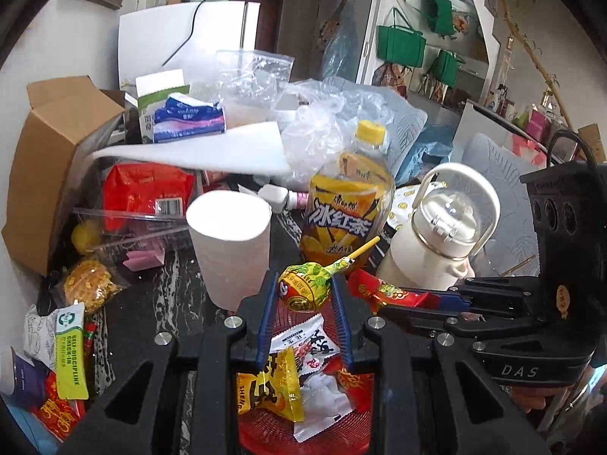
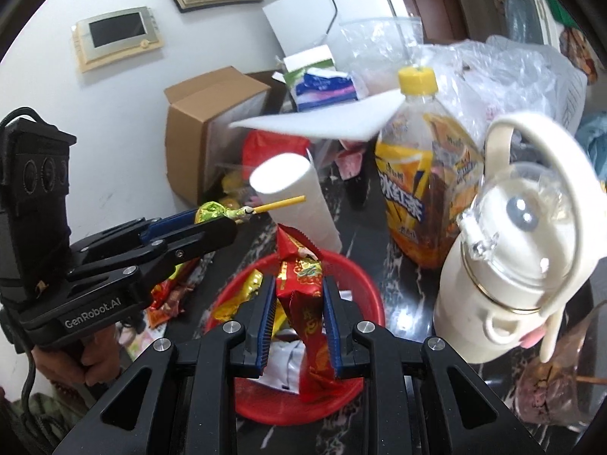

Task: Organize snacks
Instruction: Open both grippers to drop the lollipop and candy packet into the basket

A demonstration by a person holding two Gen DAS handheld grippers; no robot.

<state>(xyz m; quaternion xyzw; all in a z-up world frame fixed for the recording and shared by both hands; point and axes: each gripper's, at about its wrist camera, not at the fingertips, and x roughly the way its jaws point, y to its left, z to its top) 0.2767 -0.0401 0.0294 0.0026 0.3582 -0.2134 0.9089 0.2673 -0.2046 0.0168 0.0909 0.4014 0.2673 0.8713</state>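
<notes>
The left gripper (image 1: 303, 295) is pinching a lollipop (image 1: 303, 284) in its jaws, its wrapper green and yellow, its yellow stick slanting upward, just above the red basket (image 2: 364, 284). The right gripper (image 2: 297, 303) is clamping a glossy red snack packet (image 2: 307, 318) with gold print over the same basket, which is sitting on the dark desk (image 2: 402, 303) holding assorted wrapped snacks.
</notes>
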